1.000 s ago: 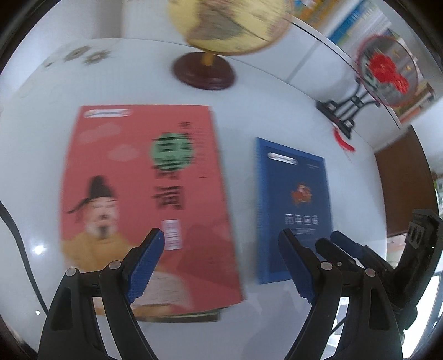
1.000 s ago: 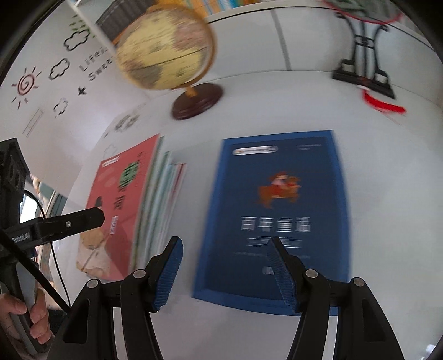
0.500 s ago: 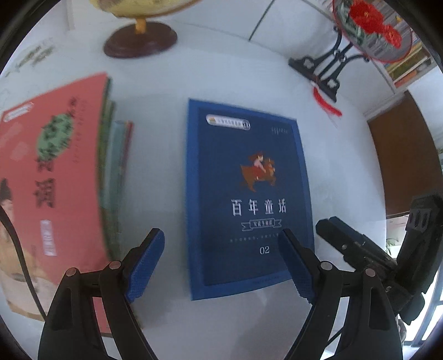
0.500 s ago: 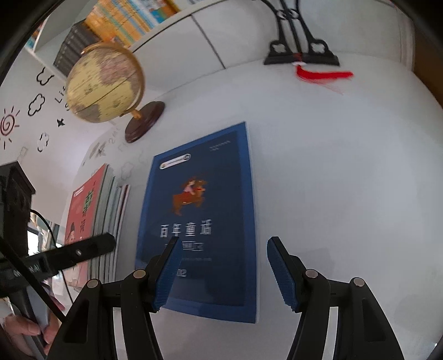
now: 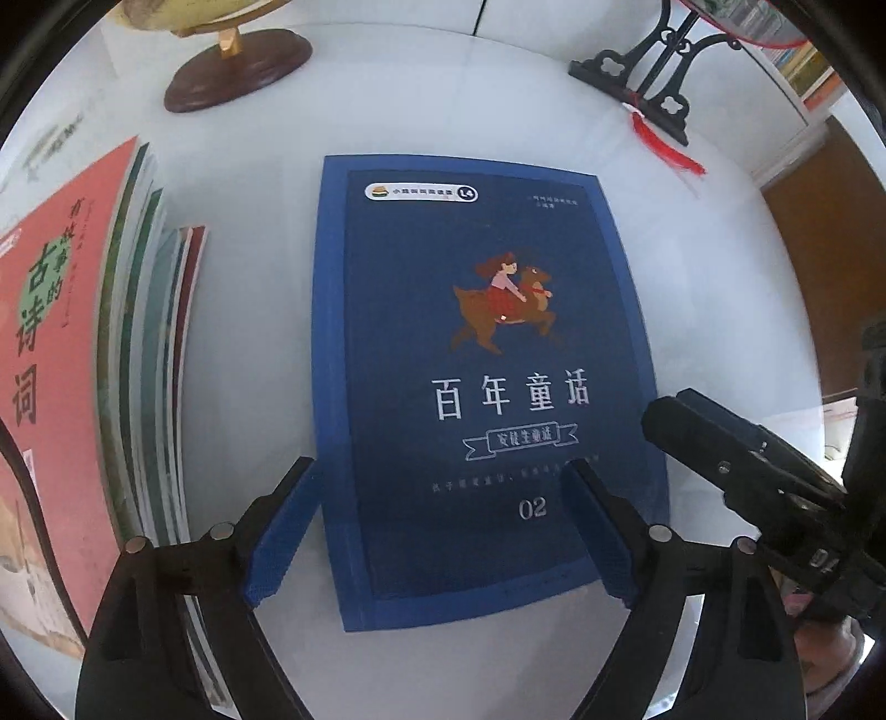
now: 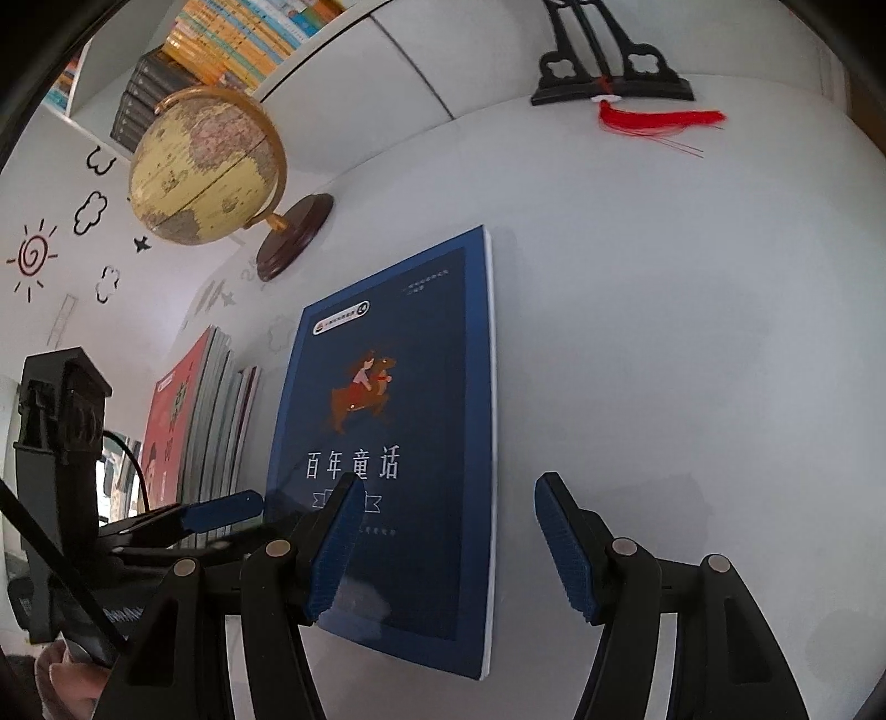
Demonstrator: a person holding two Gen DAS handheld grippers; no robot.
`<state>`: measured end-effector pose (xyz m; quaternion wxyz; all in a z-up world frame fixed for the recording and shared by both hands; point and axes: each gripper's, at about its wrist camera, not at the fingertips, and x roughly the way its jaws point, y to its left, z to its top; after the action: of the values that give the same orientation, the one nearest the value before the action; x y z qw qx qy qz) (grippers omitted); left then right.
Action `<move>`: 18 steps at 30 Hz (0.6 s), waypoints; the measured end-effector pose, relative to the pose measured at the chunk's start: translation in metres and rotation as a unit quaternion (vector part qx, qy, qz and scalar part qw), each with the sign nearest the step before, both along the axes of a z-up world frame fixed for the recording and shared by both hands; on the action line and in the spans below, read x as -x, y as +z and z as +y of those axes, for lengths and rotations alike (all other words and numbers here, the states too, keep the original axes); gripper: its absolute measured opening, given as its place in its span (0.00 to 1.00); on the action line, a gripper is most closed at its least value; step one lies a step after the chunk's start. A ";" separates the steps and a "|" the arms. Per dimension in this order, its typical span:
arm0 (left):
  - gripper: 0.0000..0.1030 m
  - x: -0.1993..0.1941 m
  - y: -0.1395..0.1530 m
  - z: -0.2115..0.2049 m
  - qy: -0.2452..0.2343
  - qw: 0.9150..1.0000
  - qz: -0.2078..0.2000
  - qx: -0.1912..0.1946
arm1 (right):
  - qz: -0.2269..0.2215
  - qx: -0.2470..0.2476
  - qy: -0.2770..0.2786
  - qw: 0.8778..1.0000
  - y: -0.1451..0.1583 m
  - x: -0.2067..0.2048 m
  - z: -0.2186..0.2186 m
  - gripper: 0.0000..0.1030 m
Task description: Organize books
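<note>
A: What do the two claws look like up close?

B: The left gripper (image 5: 437, 531) points down over the near end of the blue book (image 5: 476, 376). Its jaws are opening, with the book's bottom part showing between them, and the pads do not press on it. The right gripper (image 6: 448, 543) is spread too — its left pad sits over the book's near right part and its right pad over bare table (image 6: 692, 332). It holds nothing.

A: Where is the blue book?

B: Flat on the white table, cover up, with a girl riding an animal on it. Just beside it on the left lies a stack of books (image 5: 149, 387) with a red book (image 5: 50, 354) on top — apart, not touching.

A: And farther back?

B: A globe (image 6: 205, 166) on a brown foot, a black stand (image 6: 609, 77) with a red tassel (image 6: 659, 119), and shelves (image 6: 232, 39) of books behind
</note>
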<state>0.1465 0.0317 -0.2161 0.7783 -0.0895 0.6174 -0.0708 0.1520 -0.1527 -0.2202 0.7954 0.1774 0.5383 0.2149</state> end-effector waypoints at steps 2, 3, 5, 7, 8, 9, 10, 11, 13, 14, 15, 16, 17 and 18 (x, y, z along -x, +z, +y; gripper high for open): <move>0.87 0.000 0.000 0.000 0.003 1.000 -0.002 0.004 | 0.001 -0.012 0.001 1.000 -0.001 -0.001 0.000 0.61; 0.89 0.000 -0.001 -0.001 0.002 1.000 -0.002 0.005 | 0.003 -0.021 -0.001 1.000 -0.002 -0.001 -0.001 0.61; 0.94 0.000 -0.002 -0.006 -0.009 1.000 0.003 0.003 | 0.006 -0.038 -0.007 0.999 -0.003 -0.001 -0.004 0.62; 0.96 0.000 -0.003 -0.010 -0.016 1.000 0.005 -0.003 | 0.008 -0.045 -0.009 0.999 -0.004 -0.001 -0.005 0.63; 0.98 0.000 -0.004 -0.013 -0.022 1.000 0.003 -0.006 | 0.008 -0.045 -0.008 0.999 -0.003 -0.001 -0.005 0.63; 0.99 0.000 -0.005 -0.015 -0.026 1.000 0.002 -0.009 | 0.008 -0.043 -0.006 0.999 -0.003 -0.001 -0.004 0.63; 0.99 0.000 -0.006 -0.017 -0.027 1.000 0.000 -0.014 | 0.007 -0.043 -0.005 0.999 -0.003 -0.001 -0.004 0.66; 0.99 -0.001 -0.006 -0.018 -0.029 0.999 -0.002 -0.019 | 0.007 -0.047 -0.004 0.999 -0.003 -0.001 -0.003 0.68; 0.99 -0.002 -0.009 -0.019 -0.029 0.999 0.002 -0.022 | 0.006 -0.053 -0.002 0.999 -0.003 -0.002 -0.001 0.74; 0.99 -0.001 -0.009 -0.020 -0.031 0.999 0.000 -0.027 | 0.006 -0.055 0.000 0.998 -0.002 -0.003 0.000 0.75; 0.99 -0.002 -0.010 -0.022 -0.033 0.999 0.001 -0.032 | 0.005 -0.057 0.005 0.998 -0.003 -0.003 0.002 0.76; 0.99 -0.001 -0.011 -0.023 -0.035 0.999 0.001 -0.035 | 0.006 -0.060 0.009 0.998 -0.003 -0.004 0.005 0.77; 0.99 -0.001 -0.013 -0.024 -0.040 0.999 0.005 -0.036 | 0.010 -0.071 0.017 0.997 -0.004 -0.006 0.008 0.80; 0.99 -0.001 -0.013 -0.026 -0.045 0.998 0.001 -0.040 | 0.007 -0.074 0.018 0.997 -0.003 -0.006 0.010 0.87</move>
<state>0.1479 0.0059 -0.2290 0.7769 -0.0306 0.6236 -0.0813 0.1581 -0.1427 -0.2233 0.7722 0.2278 0.5297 0.2670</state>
